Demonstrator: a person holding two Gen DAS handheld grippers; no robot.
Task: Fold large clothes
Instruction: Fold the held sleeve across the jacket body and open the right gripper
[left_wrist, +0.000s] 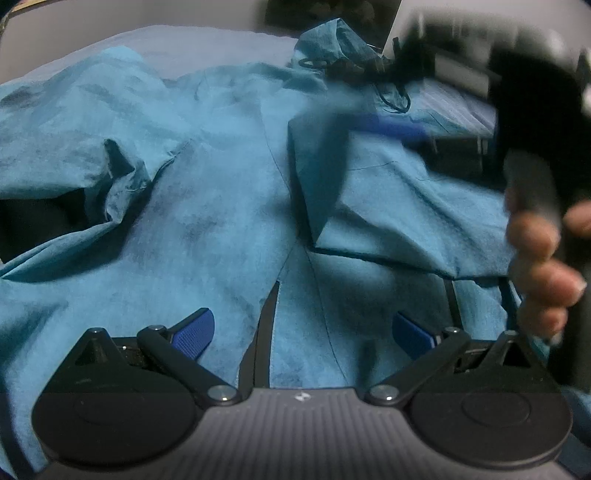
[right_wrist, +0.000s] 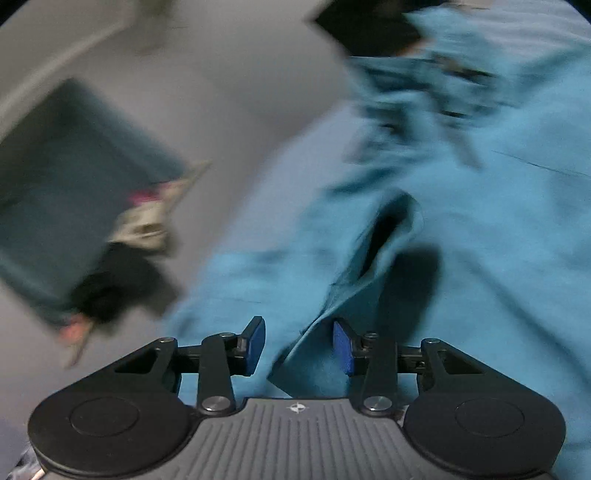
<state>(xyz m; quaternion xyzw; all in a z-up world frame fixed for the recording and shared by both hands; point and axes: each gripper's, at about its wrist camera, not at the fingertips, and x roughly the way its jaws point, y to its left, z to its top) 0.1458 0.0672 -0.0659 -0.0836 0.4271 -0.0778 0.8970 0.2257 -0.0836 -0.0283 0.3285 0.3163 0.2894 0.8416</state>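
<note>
Across the pale bed surface (left_wrist: 207, 48) your teal garment (left_wrist: 207, 206) lies spread and rumpled, one flap folded back over its right half with a straight dark edge showing beneath. Your left gripper (left_wrist: 303, 328) hovers over the middle of the cloth with its jaws set wide, the blue pads (left_wrist: 195, 328) clear of the fabric and nothing between them. At the right of that view, your right hand (left_wrist: 543, 266) is wrapped around the black handle of the other tool, blurred. From the right wrist camera, your right gripper (right_wrist: 299, 343) stands partly open, its jaws at a middling gap; a raised fold of the teal garment (right_wrist: 461, 229) runs up between the blue pads (right_wrist: 256, 343), and the blur does not show whether either pad touches it. A dark slit-like opening in the cloth sits just beyond that fold. Off to the left, well apart from the garment, a dark teal bin (right_wrist: 70, 184) holds a smeared heap of pale, pink and black items.
</note>
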